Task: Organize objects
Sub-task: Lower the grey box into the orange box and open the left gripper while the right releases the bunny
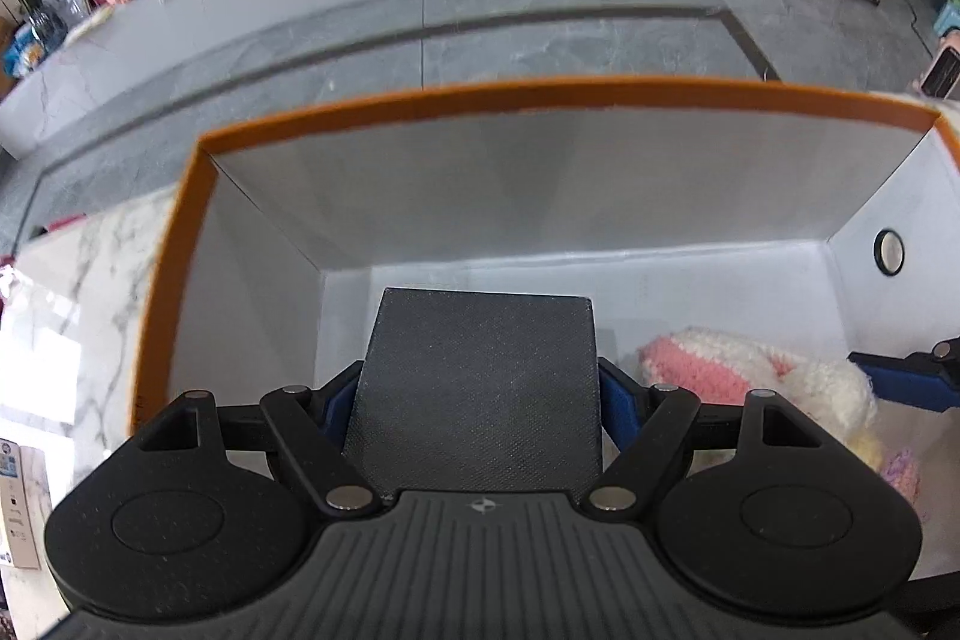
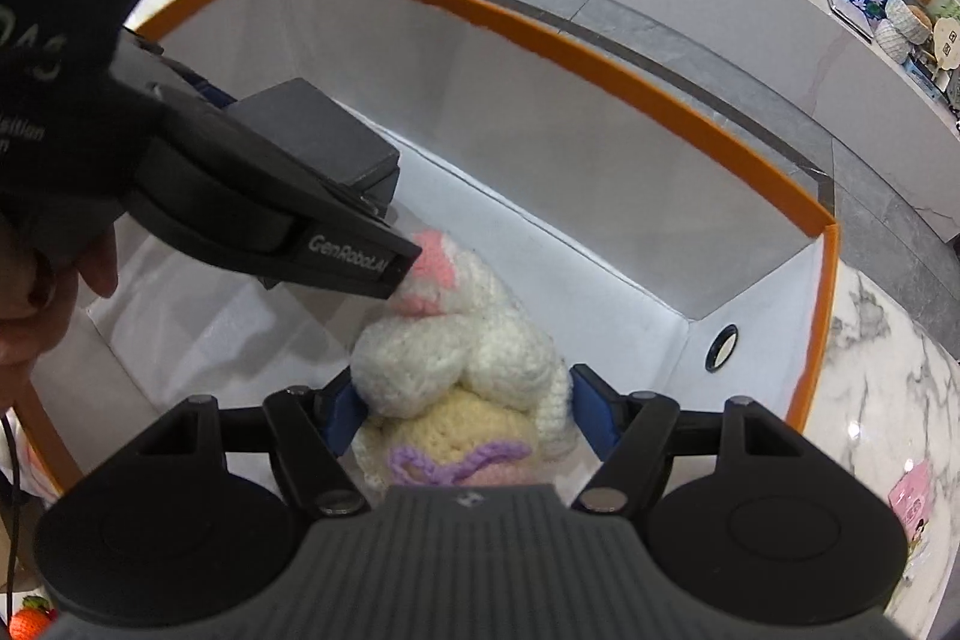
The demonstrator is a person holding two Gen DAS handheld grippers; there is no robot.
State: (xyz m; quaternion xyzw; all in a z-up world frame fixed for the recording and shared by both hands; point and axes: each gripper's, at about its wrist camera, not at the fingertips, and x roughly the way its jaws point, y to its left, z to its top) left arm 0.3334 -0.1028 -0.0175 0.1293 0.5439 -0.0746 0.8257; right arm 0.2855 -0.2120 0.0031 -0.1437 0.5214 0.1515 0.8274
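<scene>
Right now my left gripper [image 1: 477, 400] clamps a dark grey textured box [image 1: 480, 388] between its blue pads, low inside the orange-rimmed white bin [image 1: 540, 91]. Just beside it, my right gripper [image 2: 465, 415] grips a crocheted doll [image 2: 462, 358], white, cream and pink with purple trim, its pads pressed against the doll's sides deep in the same bin. Around the bin lies a white marble tabletop [image 2: 882, 370].
</scene>
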